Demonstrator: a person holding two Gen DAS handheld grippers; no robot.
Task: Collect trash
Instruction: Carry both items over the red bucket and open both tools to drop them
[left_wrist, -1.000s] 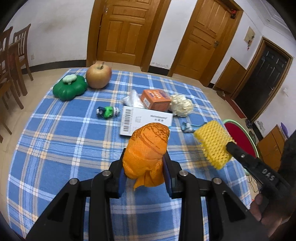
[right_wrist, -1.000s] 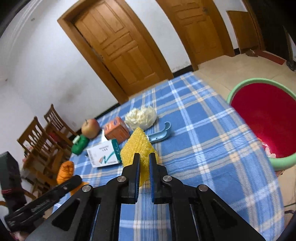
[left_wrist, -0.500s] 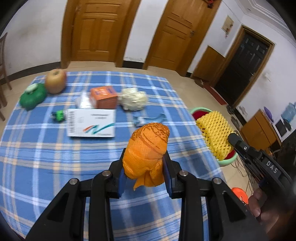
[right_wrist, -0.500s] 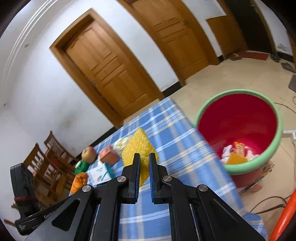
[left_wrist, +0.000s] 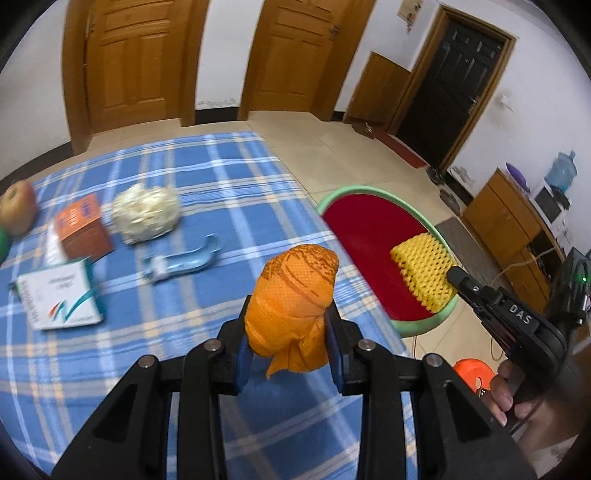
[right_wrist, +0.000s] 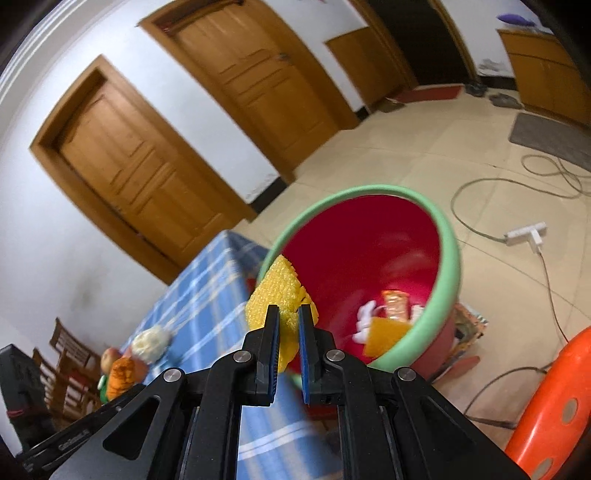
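My left gripper (left_wrist: 289, 334) is clamped on the orange mesh bundle (left_wrist: 295, 291), its 2 blue pads pressing the lower sides. The bundle stands with its long axis running up and away from the camera, rounded end on top and a loose tail hanging below the jaws, over the blue plaid tablecloth (left_wrist: 192, 302) near the table's right edge.

My right gripper (right_wrist: 289, 319) has its jaws nearly closed on the yellow foam net (right_wrist: 277, 295), pinching its near end. From the left wrist view the net (left_wrist: 424, 269) lies with its long axis pointing up and left from the fingertips, hanging over the red bin with the green rim (left_wrist: 369, 190). In the right wrist view the net's tip reaches the near-left rim of the bin (right_wrist: 452, 258), which stands on the floor just beside the table. Scraps lie at the bin's bottom.

On the table sit a crumpled white wad (left_wrist: 146, 212), an orange box (left_wrist: 82, 229), a white carton (left_wrist: 59, 295), a blue plastic piece (left_wrist: 184, 260) and an apple (left_wrist: 17, 206).
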